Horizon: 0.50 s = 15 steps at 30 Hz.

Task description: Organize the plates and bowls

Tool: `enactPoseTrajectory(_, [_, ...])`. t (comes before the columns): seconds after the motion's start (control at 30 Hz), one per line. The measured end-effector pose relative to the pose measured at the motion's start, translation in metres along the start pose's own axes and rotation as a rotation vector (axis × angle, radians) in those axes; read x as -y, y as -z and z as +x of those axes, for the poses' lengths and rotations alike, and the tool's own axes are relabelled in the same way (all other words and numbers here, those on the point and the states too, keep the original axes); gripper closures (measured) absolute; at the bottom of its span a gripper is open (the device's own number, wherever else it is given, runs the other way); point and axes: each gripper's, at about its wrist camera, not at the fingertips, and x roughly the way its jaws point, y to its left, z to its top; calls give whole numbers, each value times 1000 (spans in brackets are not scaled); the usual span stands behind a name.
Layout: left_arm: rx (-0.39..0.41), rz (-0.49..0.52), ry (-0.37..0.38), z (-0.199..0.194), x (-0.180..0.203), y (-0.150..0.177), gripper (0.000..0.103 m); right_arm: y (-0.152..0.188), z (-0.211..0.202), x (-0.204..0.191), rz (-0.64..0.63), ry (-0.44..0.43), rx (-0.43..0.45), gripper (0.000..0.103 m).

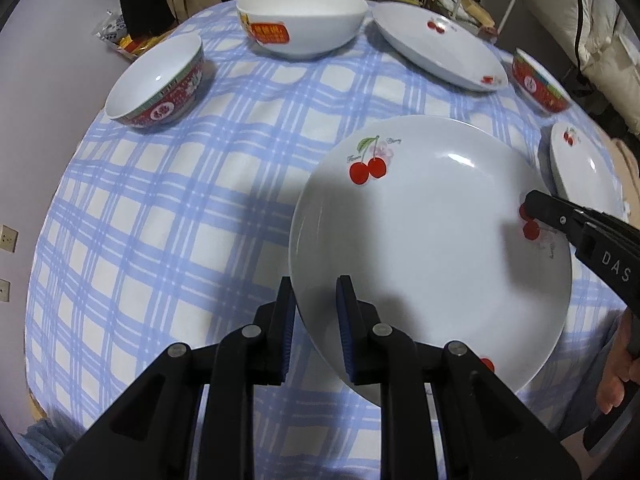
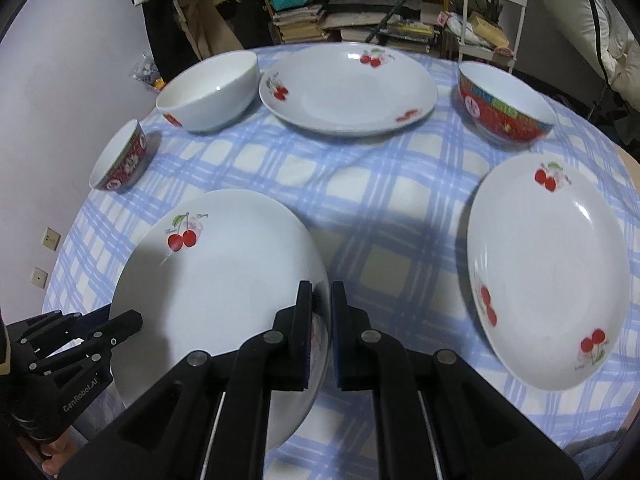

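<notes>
A white plate with red cherries (image 1: 420,240) (image 2: 224,280) is held by both grippers at opposite rims and looks raised off the checked cloth, casting a shadow. My left gripper (image 1: 316,320) (image 2: 128,320) is shut on its left rim. On the right rim my right gripper (image 2: 322,320) (image 1: 536,204) is shut too. Two more cherry plates lie on the table, one at the back (image 1: 436,48) (image 2: 344,92) and one to the right (image 1: 580,168) (image 2: 548,272). A plain white bowl (image 1: 304,20) (image 2: 208,92) stands at the back, with red patterned bowls at the left (image 1: 160,80) (image 2: 120,160) and at the right (image 1: 540,84) (image 2: 504,104).
The round table wears a blue-and-white checked cloth (image 1: 160,220) (image 2: 380,200). Behind it stand a shelf of books (image 2: 360,20) and a white metal rack (image 2: 492,8). A pale wall runs along the left. A hand (image 1: 620,380) shows at the right edge.
</notes>
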Motion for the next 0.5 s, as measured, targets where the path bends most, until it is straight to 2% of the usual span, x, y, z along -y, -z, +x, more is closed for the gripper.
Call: enactPoseTrajectory(0.5, [-52, 85, -26, 8, 15, 12, 84, 26, 11, 9, 50, 43, -87, 89])
